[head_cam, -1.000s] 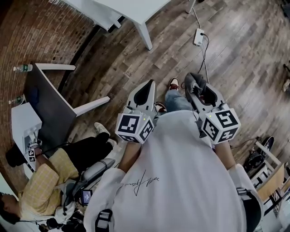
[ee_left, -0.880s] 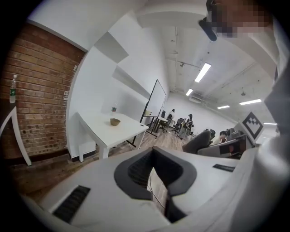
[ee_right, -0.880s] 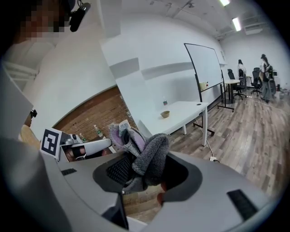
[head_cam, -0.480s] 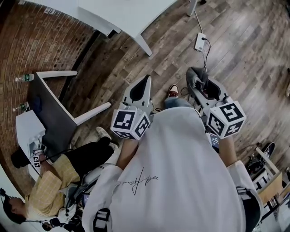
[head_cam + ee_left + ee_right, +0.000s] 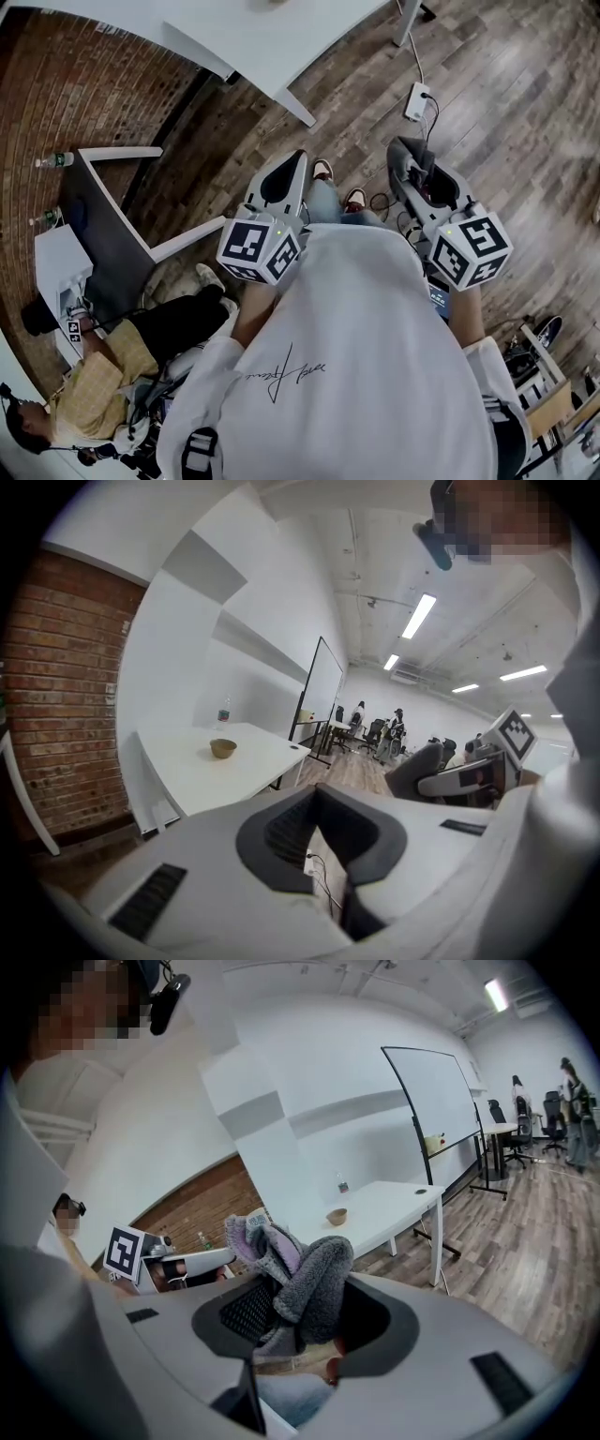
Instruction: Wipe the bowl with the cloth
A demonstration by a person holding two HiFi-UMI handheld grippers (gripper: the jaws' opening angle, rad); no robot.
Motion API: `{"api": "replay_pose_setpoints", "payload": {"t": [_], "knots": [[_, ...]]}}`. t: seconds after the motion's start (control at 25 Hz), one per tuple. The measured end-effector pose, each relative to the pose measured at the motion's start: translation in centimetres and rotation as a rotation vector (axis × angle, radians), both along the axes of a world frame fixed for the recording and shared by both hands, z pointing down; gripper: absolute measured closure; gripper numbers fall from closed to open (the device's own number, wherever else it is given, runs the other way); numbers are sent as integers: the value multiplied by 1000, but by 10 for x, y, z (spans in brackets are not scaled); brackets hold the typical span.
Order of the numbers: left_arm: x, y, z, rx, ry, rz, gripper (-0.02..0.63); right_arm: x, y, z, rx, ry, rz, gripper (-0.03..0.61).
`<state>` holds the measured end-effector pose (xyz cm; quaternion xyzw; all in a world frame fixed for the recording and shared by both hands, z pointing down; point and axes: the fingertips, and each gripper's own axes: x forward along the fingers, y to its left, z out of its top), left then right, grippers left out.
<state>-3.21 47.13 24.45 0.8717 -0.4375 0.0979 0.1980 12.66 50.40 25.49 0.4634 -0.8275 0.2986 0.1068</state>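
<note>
Left gripper view shows the left claw (image 5: 316,794) with its jaws together and nothing in it, held above a wood plank floor (image 5: 361,771). Well ahead of it and off to its left, a white desk (image 5: 178,775) stands against a white wall. The desk carries the small tan bowl (image 5: 223,748) and, beyond that, a bottle (image 5: 224,712). A brick wall (image 5: 56,686) lies further to the claw's left, and a whiteboard (image 5: 319,691) stands past the desk. The right claw (image 5: 298,1309) is clamped on the bunched grey and lilac cloth (image 5: 314,1274), with the bowl well ahead of it too.
</note>
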Motion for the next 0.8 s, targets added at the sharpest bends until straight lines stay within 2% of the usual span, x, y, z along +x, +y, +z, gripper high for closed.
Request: {"api": "replay_pose_setpoints", "payload": {"t": [0.12,0.28,0.44,0.6,0.8], "knots": [[5,-13,-2,-1,8,17,604,8,-15,3,-9,-23,13,397],[3,-39,-4,23,-28,9,603,17,-41,5,-16,-46,36,397],[0,-72,-3,25,-9,3,603,21,-74,0,10,-21,26,397],[-5,-112,-1,11,-2,9,604,24,-111,2,-7,-19,40,397],[-16,-169,-16,45,9,-7,604,17,-168,-8,2,7,7,397]]}}
